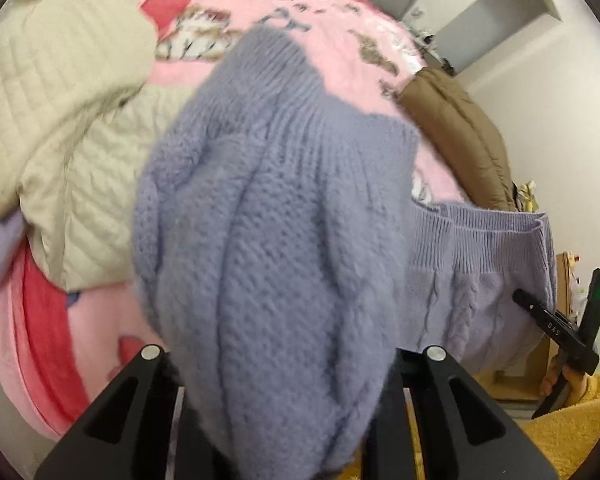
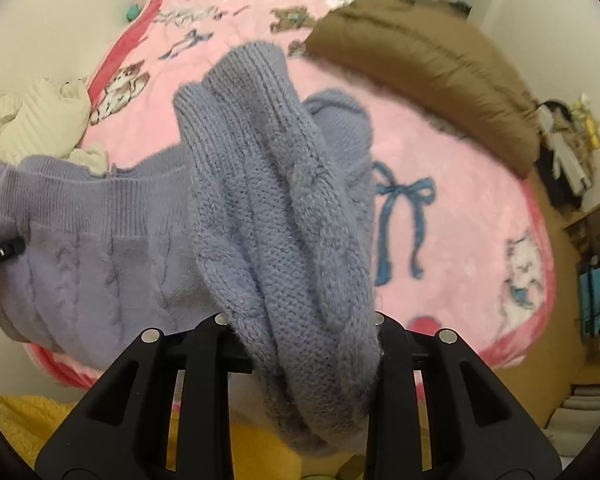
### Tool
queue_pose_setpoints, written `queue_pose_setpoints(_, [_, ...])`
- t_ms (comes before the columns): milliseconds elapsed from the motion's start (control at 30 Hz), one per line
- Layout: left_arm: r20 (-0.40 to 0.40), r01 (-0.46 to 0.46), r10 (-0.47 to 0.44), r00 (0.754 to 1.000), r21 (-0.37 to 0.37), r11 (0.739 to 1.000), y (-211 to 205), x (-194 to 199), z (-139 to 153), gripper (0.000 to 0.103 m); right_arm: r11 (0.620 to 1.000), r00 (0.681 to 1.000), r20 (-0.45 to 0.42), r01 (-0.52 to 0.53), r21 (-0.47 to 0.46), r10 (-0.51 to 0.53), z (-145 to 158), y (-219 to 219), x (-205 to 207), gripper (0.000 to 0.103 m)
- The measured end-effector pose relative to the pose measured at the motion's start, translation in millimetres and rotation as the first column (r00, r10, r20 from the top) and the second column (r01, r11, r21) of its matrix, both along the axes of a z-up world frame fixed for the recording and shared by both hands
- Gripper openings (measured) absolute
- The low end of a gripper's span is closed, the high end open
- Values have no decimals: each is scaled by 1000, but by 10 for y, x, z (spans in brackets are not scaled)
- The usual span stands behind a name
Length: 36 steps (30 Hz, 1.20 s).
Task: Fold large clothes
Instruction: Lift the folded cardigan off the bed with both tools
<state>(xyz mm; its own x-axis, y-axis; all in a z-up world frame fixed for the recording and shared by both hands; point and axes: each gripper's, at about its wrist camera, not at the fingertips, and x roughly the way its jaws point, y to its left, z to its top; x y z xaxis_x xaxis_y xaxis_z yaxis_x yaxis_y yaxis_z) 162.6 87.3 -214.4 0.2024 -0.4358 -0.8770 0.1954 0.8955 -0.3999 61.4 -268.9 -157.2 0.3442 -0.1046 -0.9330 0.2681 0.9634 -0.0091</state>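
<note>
A lavender cable-knit sweater (image 1: 284, 220) hangs lifted above the bed, with both grippers holding it. My left gripper (image 1: 294, 354) is shut on a thick bunch of the knit that fills the gap between its fingers. My right gripper (image 2: 300, 328) is likewise shut on a bunched fold of the sweater (image 2: 276, 208). The ribbed hem (image 2: 100, 196) stretches sideways between the two grips. In the left wrist view, the right gripper (image 1: 540, 312) shows at the far right against the hem (image 1: 480, 228). A hand holds it.
A pink printed blanket (image 2: 460, 208) covers the bed below. A cream quilted jacket (image 1: 60, 100) lies on its left side and a brown puffer jacket (image 2: 420, 72) at the far right. A yellow fleece sleeve (image 1: 572, 420) is close by. Walls and a shelf (image 2: 596, 272) flank the bed.
</note>
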Motion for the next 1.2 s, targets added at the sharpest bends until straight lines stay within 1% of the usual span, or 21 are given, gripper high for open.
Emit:
queue_pose_setpoints(33, [5,12,-12,1000,5,1000,-27,57,52,21,1000,1000,4,19,1,-19,76,-34,-37,26])
queue_pose_setpoints(100, [5,38,-38,999,-15,999,-150,144,140,21,998,998,14,58,7,-58,182,-115,-85,25])
queue_pose_setpoints(167, [51,90,-89,995,-25,996,-385,232,244,20,995,995,34,98,6,-98,295,-261,-141,25])
queue_pose_setpoints(200, [68,106,-105,992,-20,994,-481,287,274,20,994,993,44,110,-3,-110,338,-348,-153,25])
queue_pose_setpoints(267, [111,142,-138,984,-37,989,-756,382,381,20,990,988,71,139,-1,-138,414,-514,-183,25])
queue_pose_setpoints(367, [169,188,-176,970,-56,981,-1281,572,618,20,986,980,119,164,-10,-161,566,-917,-116,25])
queue_pose_setpoints(433, [231,220,-200,952,-66,973,-1758,779,807,20,986,975,162,162,-33,-155,675,-1220,-12,25])
queue_pose_setpoints(500, [291,244,-215,932,-66,968,-2268,1019,1004,20,986,968,206,160,-56,-145,782,-1560,120,25])
queue_pose_setpoints(533, [305,246,-215,928,-66,967,-2444,1092,1058,20,986,963,229,158,-61,-140,845,-1803,206,25])
queue_pose_setpoints(567, [317,242,-207,926,-74,967,-2717,1259,1130,20,985,956,255,164,-57,-144,896,-2036,278,25])
queue_pose_setpoints(600, [319,239,-203,926,-80,968,-2873,1369,1158,20,985,950,274,168,-50,-148,945,-2249,351,25])
queue_pose_setpoints(633, [322,234,-194,927,-91,968,-3120,1552,1204,20,984,942,300,170,-47,-149,1014,-2530,454,25])
queue_pose_setpoints(700, [321,219,-173,931,-112,969,-3581,1949,1273,20,984,933,332,168,-60,-139,1097,-2912,625,25])
queue_pose_setpoints(733, [317,213,-166,934,-121,970,-3724,2108,1290,20,984,924,360,166,-71,-130,1137,-3148,720,25])
queue_pose_setpoints(800, [313,209,-154,937,-149,967,-4045,2442,1336,20,981,913,391,169,-92,-120,1183,-3529,891,25])
queue_pose_setpoints(833, [318,205,-150,936,-148,967,-4293,2668,1362,20,980,909,400,173,-95,-121,1188,-3662,964,25])
queue_pose_setpoints(900, [310,210,-155,938,-155,965,-4580,2942,1378,20,976,901,414,190,-105,-131,1174,-3990,1148,25])
queue_pose_setpoints(933, [306,218,-162,938,-160,963,-4764,3097,1376,20,975,900,414,198,-105,-138,1149,-4104,1225,25])
queue_pose_setpoints(1000, [289,231,-184,940,-138,963,-5136,3361,1341,20,970,892,420,226,-92,-168,1073,-4352,1356,25])
queue_pose_setpoints(1133, [282,263,-226,933,-104,959,-5737,3619,1168,20,954,877,407,297,-42,-255,816,-4868,1599,25])
queue_pose_setpoints(1200, [247,267,-239,939,-85,960,-6015,3747,1019,20,941,873,383,337,-28,-301,641,-5128,1710,25])
